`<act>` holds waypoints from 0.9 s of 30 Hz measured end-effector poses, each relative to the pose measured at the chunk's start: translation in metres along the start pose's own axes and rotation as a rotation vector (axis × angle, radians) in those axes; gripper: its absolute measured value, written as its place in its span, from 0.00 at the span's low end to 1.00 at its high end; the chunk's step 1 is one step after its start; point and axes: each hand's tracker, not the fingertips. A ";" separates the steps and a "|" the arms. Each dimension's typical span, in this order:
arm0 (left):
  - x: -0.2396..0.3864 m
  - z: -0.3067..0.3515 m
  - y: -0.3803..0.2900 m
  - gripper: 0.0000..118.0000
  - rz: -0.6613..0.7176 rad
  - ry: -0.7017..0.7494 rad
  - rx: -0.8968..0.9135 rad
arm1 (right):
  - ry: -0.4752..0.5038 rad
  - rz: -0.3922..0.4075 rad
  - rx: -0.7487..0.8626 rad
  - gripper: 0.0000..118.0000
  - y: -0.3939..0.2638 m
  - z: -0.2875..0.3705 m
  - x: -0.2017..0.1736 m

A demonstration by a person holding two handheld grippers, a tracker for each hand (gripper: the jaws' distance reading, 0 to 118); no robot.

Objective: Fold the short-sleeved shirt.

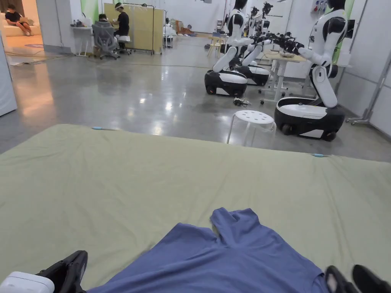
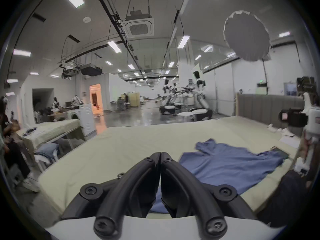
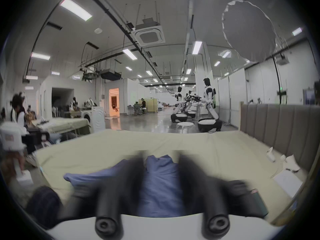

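While the bed (image 1: 114, 183) fills the near field, its green sheet lies flat. Shirt (image 1: 236, 255), blue, sits spread at 6 o'clock on the sheet, one sleeve pointing to 12. Left gripper (image 2: 161, 154) at 7 o'clock of the shirt: jaws pressed together, nothing between them, tips over bare sheet just beside the cloth. Right gripper (image 3: 161, 159) at 5 o'clock: jaws spread apart, blurred, shirt visible through the gap.
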 end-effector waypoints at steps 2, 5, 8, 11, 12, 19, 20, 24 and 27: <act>-0.019 0.003 0.002 0.03 0.012 -0.041 0.001 | -0.095 0.101 0.012 0.01 -0.002 -0.003 -0.005; -0.030 -0.002 0.007 0.03 0.003 -0.008 -0.036 | -0.025 0.051 -0.011 0.01 0.003 -0.010 -0.002; -0.066 -0.013 0.006 0.03 0.012 0.010 -0.183 | -0.016 0.055 -0.013 0.01 0.006 -0.015 -0.004; -0.104 -0.044 -0.014 0.03 0.166 -0.083 -0.477 | -0.002 0.046 -0.034 0.01 0.003 -0.022 -0.006; -0.117 -0.050 -0.024 0.06 0.196 -0.082 -0.535 | 0.012 0.039 -0.049 0.01 0.000 -0.024 -0.007; -0.133 -0.092 -0.081 0.65 0.174 0.004 -0.632 | 0.032 0.023 -0.138 0.01 -0.020 -0.042 -0.017; -0.133 -0.101 -0.087 0.65 0.186 0.008 -0.645 | 0.035 0.022 -0.145 0.01 -0.022 -0.044 -0.019; -0.113 -0.135 -0.102 0.65 0.161 -0.028 -0.687 | 0.040 0.035 -0.175 0.01 -0.024 -0.051 -0.028; -0.106 -0.165 -0.123 0.65 0.125 -0.069 -0.727 | 0.041 0.032 -0.195 0.01 -0.022 -0.055 -0.031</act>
